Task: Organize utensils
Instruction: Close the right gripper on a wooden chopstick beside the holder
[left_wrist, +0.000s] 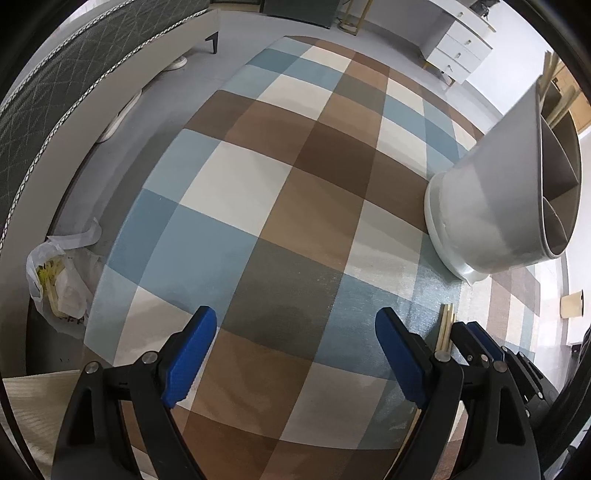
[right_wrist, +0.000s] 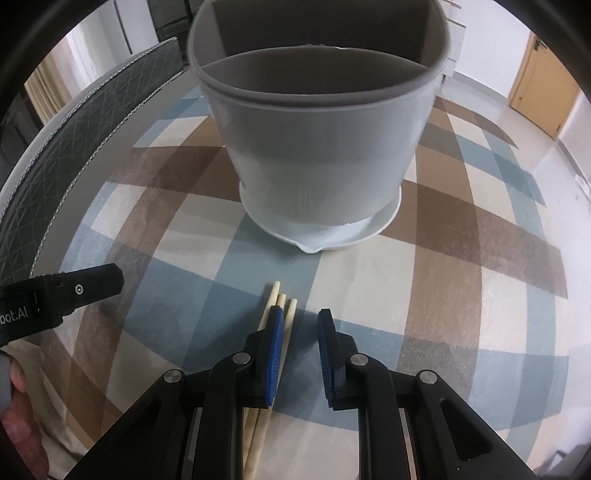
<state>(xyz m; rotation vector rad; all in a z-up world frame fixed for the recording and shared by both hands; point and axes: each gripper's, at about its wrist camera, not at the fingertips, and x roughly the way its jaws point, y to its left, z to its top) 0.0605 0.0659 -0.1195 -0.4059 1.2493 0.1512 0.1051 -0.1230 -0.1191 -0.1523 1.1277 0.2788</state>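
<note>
My right hand-held gripper (right_wrist: 301, 354) hung narrowed beside the chopsticks (right_wrist: 280, 306), grasping nothing, aligned toward the utensil holder (right_wrist: 314, 155); my left hand-held gripper (left_wrist: 295, 354) waited released

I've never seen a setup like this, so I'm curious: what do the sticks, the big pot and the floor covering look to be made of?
The sticks look like bare wood or bamboo: pale, matte, with blunt cut ends. The pot seems to be moulded plastic: smooth, even grey-white walls, a soft sheen and a thin rim, on a matching saucer. The checked rug looks like short-pile textile, with a faint fuzzy grain and no gloss.
</note>
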